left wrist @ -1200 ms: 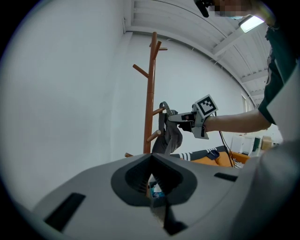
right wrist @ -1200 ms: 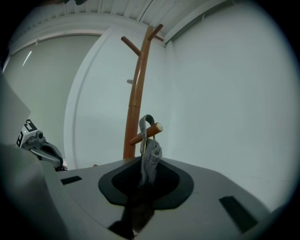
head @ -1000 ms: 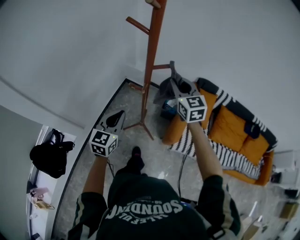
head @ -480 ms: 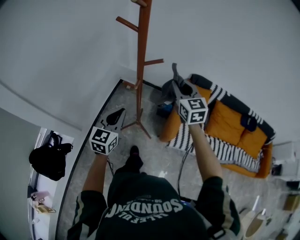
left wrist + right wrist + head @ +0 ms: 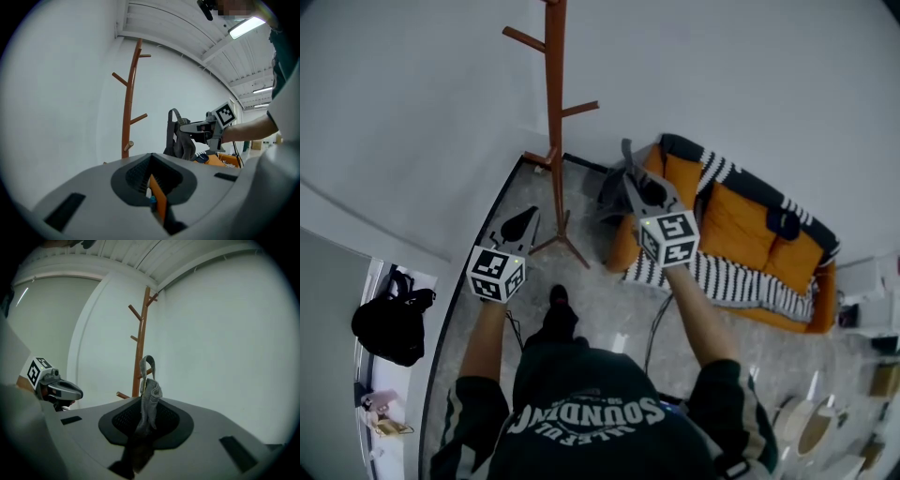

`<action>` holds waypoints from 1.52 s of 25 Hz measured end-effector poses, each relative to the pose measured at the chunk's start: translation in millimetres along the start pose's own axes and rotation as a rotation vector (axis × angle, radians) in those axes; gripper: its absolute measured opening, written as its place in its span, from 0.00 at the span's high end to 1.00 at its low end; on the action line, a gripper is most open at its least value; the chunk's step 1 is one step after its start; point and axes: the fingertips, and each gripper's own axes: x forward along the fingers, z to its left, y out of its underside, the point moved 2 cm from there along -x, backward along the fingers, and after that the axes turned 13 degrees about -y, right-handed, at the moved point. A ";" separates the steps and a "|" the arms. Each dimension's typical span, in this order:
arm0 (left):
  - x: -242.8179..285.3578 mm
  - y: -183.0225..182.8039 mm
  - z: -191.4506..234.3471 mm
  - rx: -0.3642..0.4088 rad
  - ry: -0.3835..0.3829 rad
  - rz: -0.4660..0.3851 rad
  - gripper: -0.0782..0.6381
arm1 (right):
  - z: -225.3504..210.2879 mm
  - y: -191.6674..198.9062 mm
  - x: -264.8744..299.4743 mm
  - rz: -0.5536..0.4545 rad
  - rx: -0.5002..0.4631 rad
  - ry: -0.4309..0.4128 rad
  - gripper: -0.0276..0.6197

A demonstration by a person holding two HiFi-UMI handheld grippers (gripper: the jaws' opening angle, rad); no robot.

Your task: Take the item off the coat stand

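The brown wooden coat stand [image 5: 554, 131] stands in the corner with its pegs bare; it also shows in the left gripper view [image 5: 127, 108] and the right gripper view [image 5: 140, 341]. My right gripper [image 5: 630, 173] is shut on the strap of a grey bag [image 5: 611, 197], which hangs free to the right of the stand, apart from its pegs. The strap [image 5: 149, 380] rises as a loop out of the right gripper's [image 5: 143, 420] jaws. My left gripper [image 5: 520, 225] is held low by the stand's base, shut and with nothing in it [image 5: 150, 187]. From there the bag [image 5: 180, 140] dangles in mid-air.
An orange sofa [image 5: 741, 220] with a black-and-white striped blanket [image 5: 722, 281] stands against the right wall, just behind the hanging bag. A black bag [image 5: 389, 323] lies on a ledge at far left. The person's foot [image 5: 555, 300] is near the stand's feet.
My right gripper has carried the grey bag away from the stand's low peg, and the gap between them has widened. The stand has slid left in the head view. The left gripper holds still.
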 end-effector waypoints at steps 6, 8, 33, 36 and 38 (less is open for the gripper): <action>-11.1 -2.5 -23.9 0.007 0.025 -0.006 0.89 | 24.5 -0.5 -32.6 -0.017 0.014 -0.004 0.86; -15.8 -2.2 -33.0 0.011 0.032 -0.005 0.89 | 30.1 5.1 -43.6 -0.011 0.027 -0.003 0.86; -57.9 3.6 -85.0 0.018 0.050 -0.020 0.89 | 75.3 36.1 -131.3 -0.050 0.063 0.042 0.88; -57.9 3.1 -81.3 0.018 0.046 -0.020 0.89 | 75.7 34.4 -129.2 -0.051 0.064 0.039 0.88; -58.3 3.1 -78.8 0.018 0.042 -0.020 0.89 | 77.2 31.8 -128.6 -0.031 0.065 0.036 0.88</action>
